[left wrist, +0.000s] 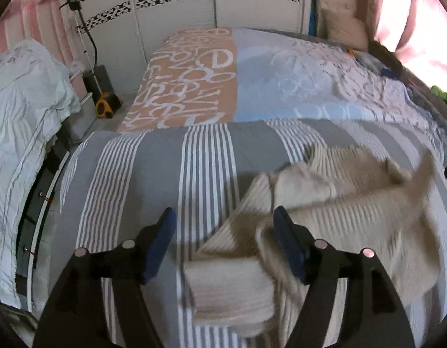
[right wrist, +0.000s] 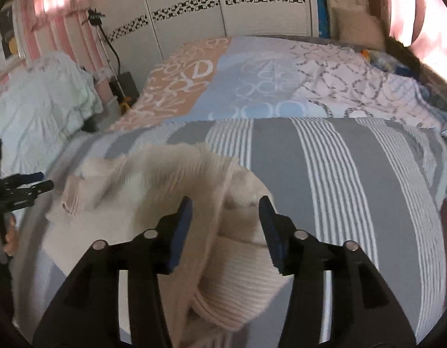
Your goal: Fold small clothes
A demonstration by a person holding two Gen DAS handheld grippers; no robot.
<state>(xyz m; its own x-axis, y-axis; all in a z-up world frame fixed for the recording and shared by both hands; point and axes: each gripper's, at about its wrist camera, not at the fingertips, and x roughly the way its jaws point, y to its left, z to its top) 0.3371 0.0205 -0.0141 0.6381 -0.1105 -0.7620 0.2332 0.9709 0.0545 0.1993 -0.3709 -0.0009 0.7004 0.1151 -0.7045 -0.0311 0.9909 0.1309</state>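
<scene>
- Cream ribbed knit garment lies crumpled on grey striped bedcover, lower centre-right of left wrist frame; lower centre-left in the right wrist frame, motion-blurred.
- Left gripper low over the garment's left edge, fingers spread wide, nothing pinched; right finger meets a fold.
- Right gripper above garment, jaws wide apart, a bunched fold between them; contact unclear.
- Hand at left edge, cropped.
</scene>
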